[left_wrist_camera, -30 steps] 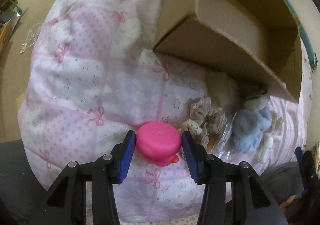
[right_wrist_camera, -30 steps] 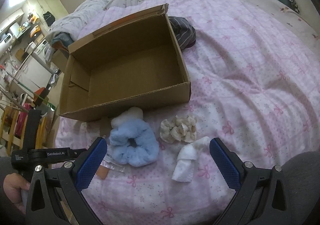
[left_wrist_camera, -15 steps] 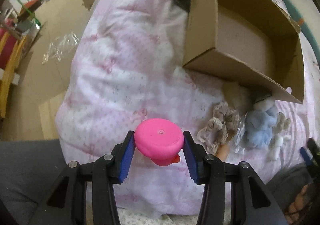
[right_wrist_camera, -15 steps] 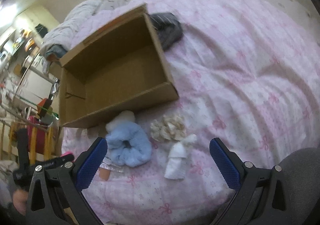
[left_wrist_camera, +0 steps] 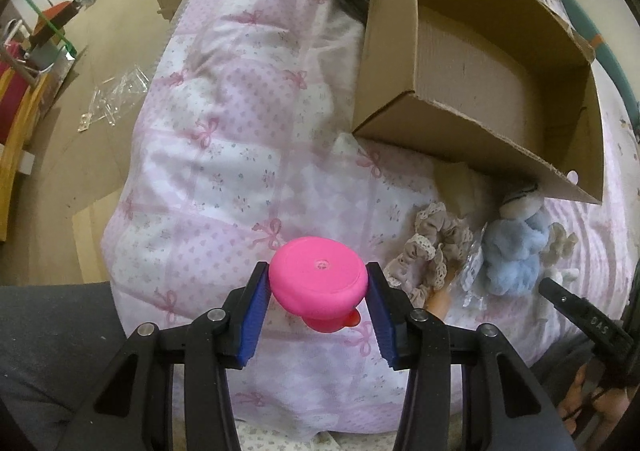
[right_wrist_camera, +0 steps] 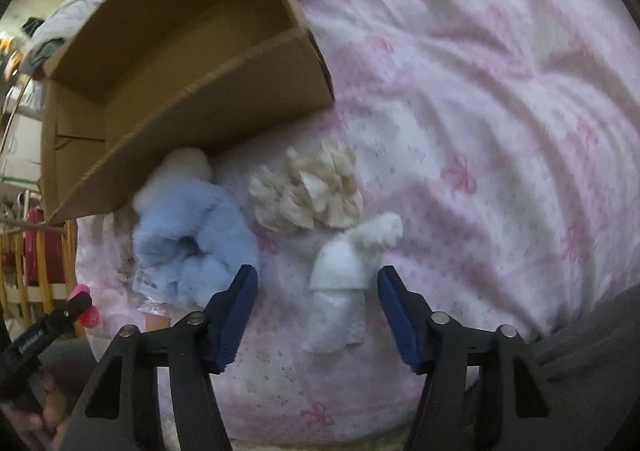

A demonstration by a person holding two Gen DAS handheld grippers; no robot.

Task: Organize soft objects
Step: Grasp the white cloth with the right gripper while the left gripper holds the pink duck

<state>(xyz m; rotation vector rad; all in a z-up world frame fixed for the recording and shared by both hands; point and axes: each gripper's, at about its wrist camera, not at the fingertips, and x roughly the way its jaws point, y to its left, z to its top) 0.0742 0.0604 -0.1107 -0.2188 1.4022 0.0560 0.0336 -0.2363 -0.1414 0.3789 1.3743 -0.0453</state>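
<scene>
Left gripper (left_wrist_camera: 318, 309) clamped on pink toy (left_wrist_camera: 318, 281); right gripper (right_wrist_camera: 318, 297) spread apart over white cloth (right_wrist_camera: 344, 271).

Left wrist view: toy at lower centre of frame, pinched between both blue pads, above the pink bedspread (left_wrist_camera: 224, 155). Cardboard box (left_wrist_camera: 480, 63) upper right, open. Beige scrunchie (left_wrist_camera: 434, 249) and blue scrunchie (left_wrist_camera: 516, 255) lie just below the box, right of centre. Right wrist view: white cloth sits between the fingers at lower centre, not touched; cream scrunchie (right_wrist_camera: 310, 189) just above it, blue scrunchie centre left. This view is blurred.

Pink quilted bed (left_wrist_camera: 224, 155); cardboard box (left_wrist_camera: 472, 131); scrunchies (right_wrist_camera: 192, 235) alongside
</scene>
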